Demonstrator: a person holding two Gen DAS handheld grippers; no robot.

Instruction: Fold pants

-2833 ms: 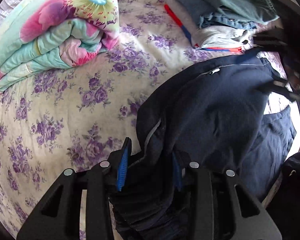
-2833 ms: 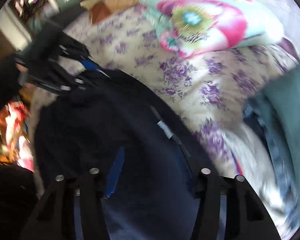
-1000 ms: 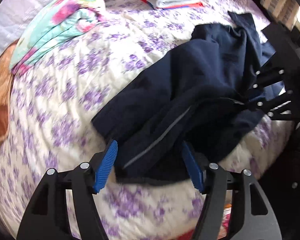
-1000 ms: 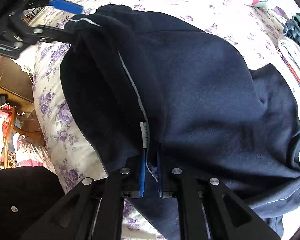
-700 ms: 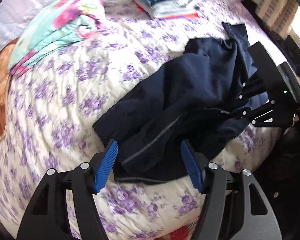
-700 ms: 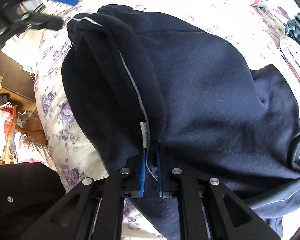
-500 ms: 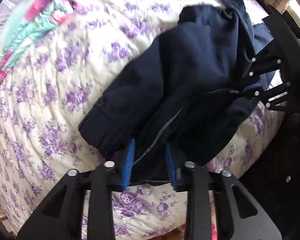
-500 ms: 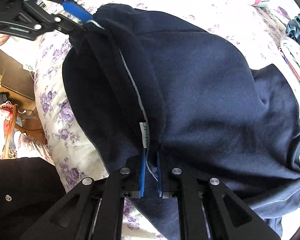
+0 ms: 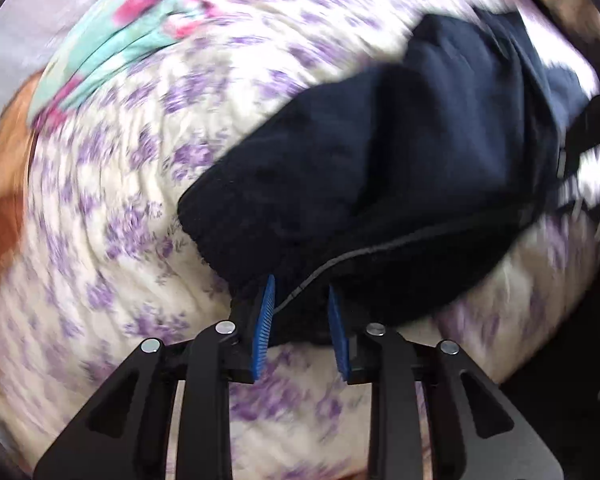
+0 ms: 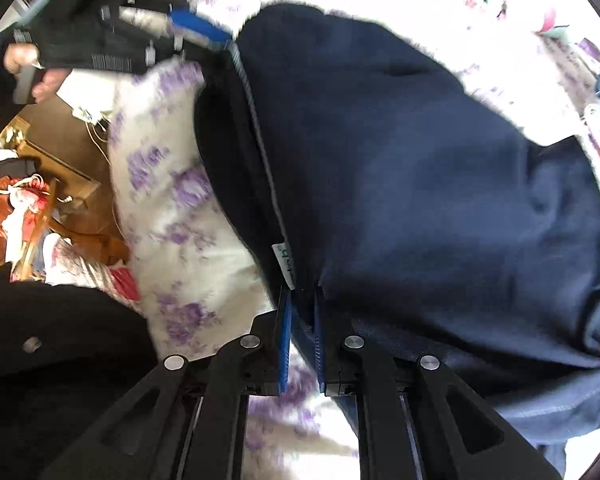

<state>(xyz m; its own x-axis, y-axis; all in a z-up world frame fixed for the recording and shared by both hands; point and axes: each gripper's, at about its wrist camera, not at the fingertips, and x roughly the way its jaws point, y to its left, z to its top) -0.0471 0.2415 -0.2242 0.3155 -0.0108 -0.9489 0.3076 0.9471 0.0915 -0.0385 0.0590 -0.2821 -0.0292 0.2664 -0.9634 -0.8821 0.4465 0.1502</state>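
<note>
Dark navy fleece pants (image 9: 400, 168) lie bunched on a white quilted bedspread with purple flowers (image 9: 112, 208), occupying the right half of the bed in the left wrist view. The left gripper (image 9: 300, 312) has its blue-padded fingers (image 9: 265, 320) closed in on the near hem of the garment, with thick dark cloth and a thin grey piping line filling the space between them. The right gripper (image 10: 300, 328) has its jaws drawn nearly together on a narrow fold of the same navy cloth, just below a small white sewn-in label (image 10: 284, 260). Both views are smeared by motion, so the flower print and far objects lack clean edges. A folded teal and pink floral quilt (image 9: 132, 40) at the far left is recognisable by colour only. In the left wrist view the right gripper is a dark blur at the right edge, partly cut off. How many layers of cloth each gripper holds cannot be determined. The far right part of the garment runs out of frame in the right wrist view.
</note>
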